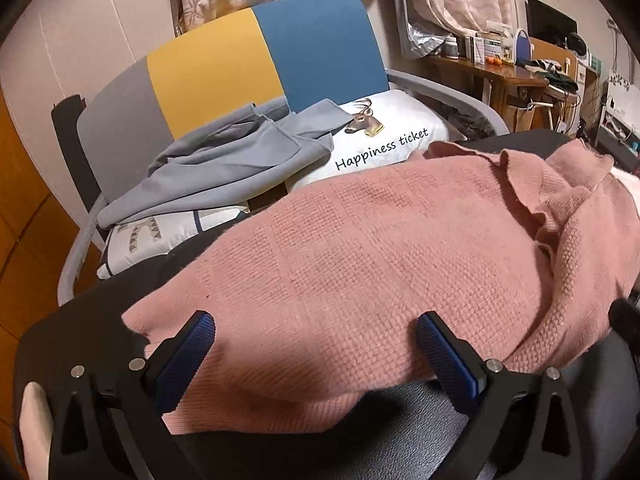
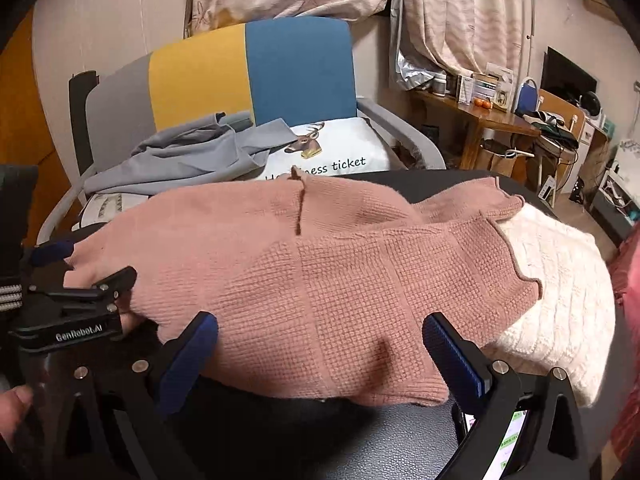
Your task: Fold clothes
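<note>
Pink sweater (image 2: 320, 280) (far hem hidden) lies between both spread tongs (image 1: 316, 350) (image 2: 320, 356).

My left gripper (image 1: 316, 344) is black, a wedge-shaped finger on each side with a ribbed blue pad (image 1: 186, 360) on its inner face and silver screws (image 1: 136, 364) along the mounts. My right gripper (image 2: 320, 344) is built the same. From its camera I read white "GenRobot.AI" lettering (image 2: 78, 335) on the left unit's black body, beside a coiled metal spring (image 2: 10, 298).
</note>
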Tool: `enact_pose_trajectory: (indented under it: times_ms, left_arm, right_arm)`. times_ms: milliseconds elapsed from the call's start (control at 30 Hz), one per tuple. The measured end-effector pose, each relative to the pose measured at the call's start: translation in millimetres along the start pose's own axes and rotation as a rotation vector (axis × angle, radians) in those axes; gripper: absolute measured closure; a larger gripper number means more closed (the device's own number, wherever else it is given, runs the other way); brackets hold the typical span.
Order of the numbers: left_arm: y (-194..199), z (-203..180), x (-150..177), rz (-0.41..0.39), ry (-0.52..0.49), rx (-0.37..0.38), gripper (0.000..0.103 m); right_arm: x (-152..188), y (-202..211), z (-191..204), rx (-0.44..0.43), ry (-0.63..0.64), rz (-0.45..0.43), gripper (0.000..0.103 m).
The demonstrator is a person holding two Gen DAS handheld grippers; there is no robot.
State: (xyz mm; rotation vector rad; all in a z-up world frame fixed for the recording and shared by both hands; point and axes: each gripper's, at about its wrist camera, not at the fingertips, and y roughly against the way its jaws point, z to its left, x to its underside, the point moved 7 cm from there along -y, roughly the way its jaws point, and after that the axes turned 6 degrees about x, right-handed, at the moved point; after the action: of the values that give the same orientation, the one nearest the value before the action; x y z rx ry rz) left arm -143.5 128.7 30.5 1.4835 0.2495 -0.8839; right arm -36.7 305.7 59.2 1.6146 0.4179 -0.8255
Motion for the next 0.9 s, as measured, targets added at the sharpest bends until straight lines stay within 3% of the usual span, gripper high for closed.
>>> enact_pose_trajectory:
  times_ms: [367, 500, 700, 800, 900]
  left_arm:
    - [-15.5, 2.3, -7.4, 0.009, 0.052, 0.0, 0.001]
    - [-17.9, -16.7, -22.9, -0.009, 0.027, 0.152, 0.007]
    - [-32.3, -53.3, -21.8, 0.022, -0.196, 0.108, 0.007]
    - [-44.5, -53.5, -18.1, 0.058, -0.179, 0.12, 0.007]
    - [-59.8, -46.6, -4.8, 0.125, -0.079, 0.213, 0.006]
  right_arm:
    - [-3.3, 1.3, -3.4, -0.013, 0.012, -0.021, 0.0]
    - [-0.6, 2.4, -8.9, -0.007, 0.006, -0.019, 0.0]
    - [5.8, -3.5, -16.1, -0.003, -0.019, 0.018, 0.0]
    - [9.6, -5.7, -17.0, -0.004, -0.029, 0.031, 0.0]
    - [14.3, -6.2, -16.0, 0.022, -0.016, 0.034, 0.0]
